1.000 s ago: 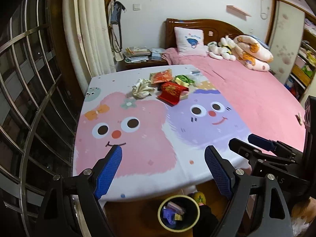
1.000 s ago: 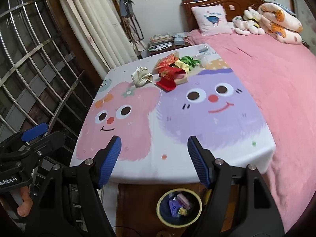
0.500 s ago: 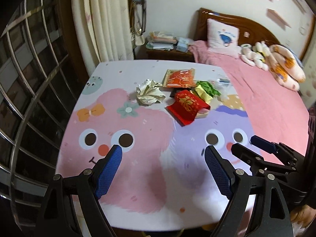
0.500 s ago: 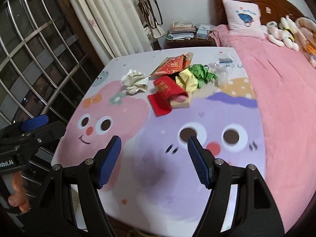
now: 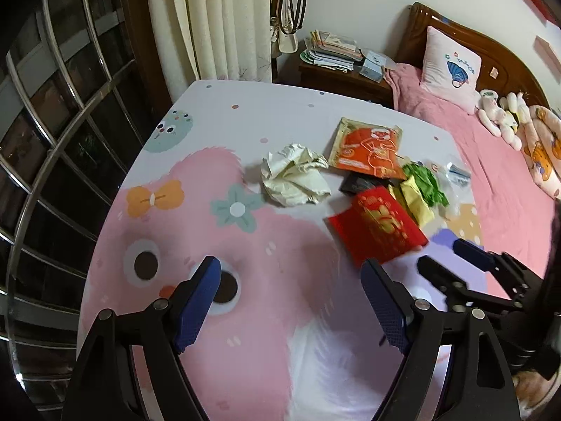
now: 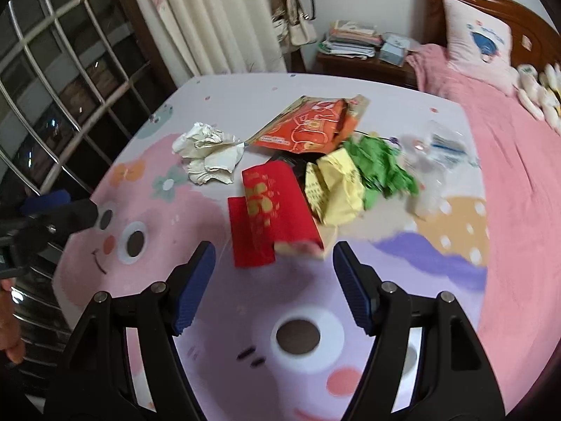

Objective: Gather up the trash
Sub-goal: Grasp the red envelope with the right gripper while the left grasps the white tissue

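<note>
— Trash sits in a heap on the cartoon cloth (image 5: 245, 333), right of centre in the left wrist view: crumpled paper (image 5: 294, 175), an orange packet (image 5: 368, 147) above and right of it, a red envelope (image 5: 377, 228) lower down, then yellow paper (image 5: 415, 200) and green paper (image 5: 426, 182) beside it.

— And the left gripper (image 5: 291, 301)?

— Bottom of the frame, blue pads spread wide, nothing between them. It hangs over the pink creature's face, short of the heap. The right pad's tip lies just below the envelope's lower corner.

— What's at the right edge?

— The other gripper pokes in, seen side-on. Behind are the bed (image 5: 498, 175) with its pillow (image 5: 450, 68), a curtain (image 5: 217, 17) at the top, and a window grille (image 5: 52, 122) down the left.

— Now the right wrist view?

— Same heap, at centre. The red envelope (image 6: 277, 207) is nearest, with the yellow paper (image 6: 333, 189) touching its right side and the green paper (image 6: 378, 168) beyond. The orange packet (image 6: 312, 124) lies above them, the crumpled paper (image 6: 210, 152) to the left, apart. A clear plastic wrapper (image 6: 438, 154) is at the right, blurred.

— The right gripper (image 6: 273, 291)?

— Wide open too, holding nothing, pads framing the envelope's near end from just below. The left gripper's tip (image 6: 59, 207) shows at the left edge.
</note>
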### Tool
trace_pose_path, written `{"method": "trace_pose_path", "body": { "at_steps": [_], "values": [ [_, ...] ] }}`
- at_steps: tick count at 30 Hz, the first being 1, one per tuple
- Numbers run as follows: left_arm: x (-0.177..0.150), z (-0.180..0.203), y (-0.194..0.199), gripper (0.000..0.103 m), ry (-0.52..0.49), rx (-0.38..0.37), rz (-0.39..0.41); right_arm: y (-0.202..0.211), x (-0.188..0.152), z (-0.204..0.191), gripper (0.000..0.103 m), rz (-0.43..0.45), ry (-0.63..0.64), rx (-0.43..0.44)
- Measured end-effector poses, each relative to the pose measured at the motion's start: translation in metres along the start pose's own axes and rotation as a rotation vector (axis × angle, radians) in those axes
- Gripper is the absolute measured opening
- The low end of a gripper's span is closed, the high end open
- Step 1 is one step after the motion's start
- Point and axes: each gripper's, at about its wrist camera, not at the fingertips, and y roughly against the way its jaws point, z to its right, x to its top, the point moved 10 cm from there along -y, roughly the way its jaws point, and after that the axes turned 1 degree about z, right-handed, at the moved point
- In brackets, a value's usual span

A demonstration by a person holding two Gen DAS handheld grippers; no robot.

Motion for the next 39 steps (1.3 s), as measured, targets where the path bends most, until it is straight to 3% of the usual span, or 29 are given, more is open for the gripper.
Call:
{"method": "trace_pose_path", "body": {
  "at_steps": [5, 6, 8, 16, 25, 29, 33, 39],
  "values": [
    [0.019, -0.003, -0.024, 0.084, 0.028, 0.006, -0.018, -0.045, 0.01, -0.008, 0.066, -0.049, 0.1, -0.038],
    [0.023, -0.005, -0.029, 0.084, 0.04, 0.001, -0.024, -0.053, 0.011, -0.008, 0.062, -0.059, 0.118, -0.049],
    [0.029, -0.004, -0.036, 0.084, 0.053, -0.004, -0.031, -0.068, 0.009, -0.008, 0.044, -0.098, 0.145, -0.058],
    [0.06, 0.005, -0.063, 0.084, 0.055, -0.02, -0.046, -0.078, 0.013, -0.005, 0.016, -0.111, 0.097, 0.052],
    [0.108, 0.005, -0.102, 0.084, 0.045, -0.013, -0.076, -0.047, 0.043, 0.004, 0.014, -0.013, 0.007, 0.129],
    [0.126, -0.006, -0.131, 0.084, 0.094, -0.01, -0.106, -0.044, 0.048, 0.009, 0.014, -0.002, -0.009, 0.126],
    [0.116, -0.012, -0.164, 0.081, 0.131, -0.027, -0.18, -0.045, 0.046, 0.014, 0.014, -0.005, -0.028, 0.121],
    [0.085, -0.005, -0.186, 0.08, 0.125, -0.074, -0.211, -0.049, 0.04, 0.02, 0.014, -0.013, -0.053, 0.115]
  ]
}}
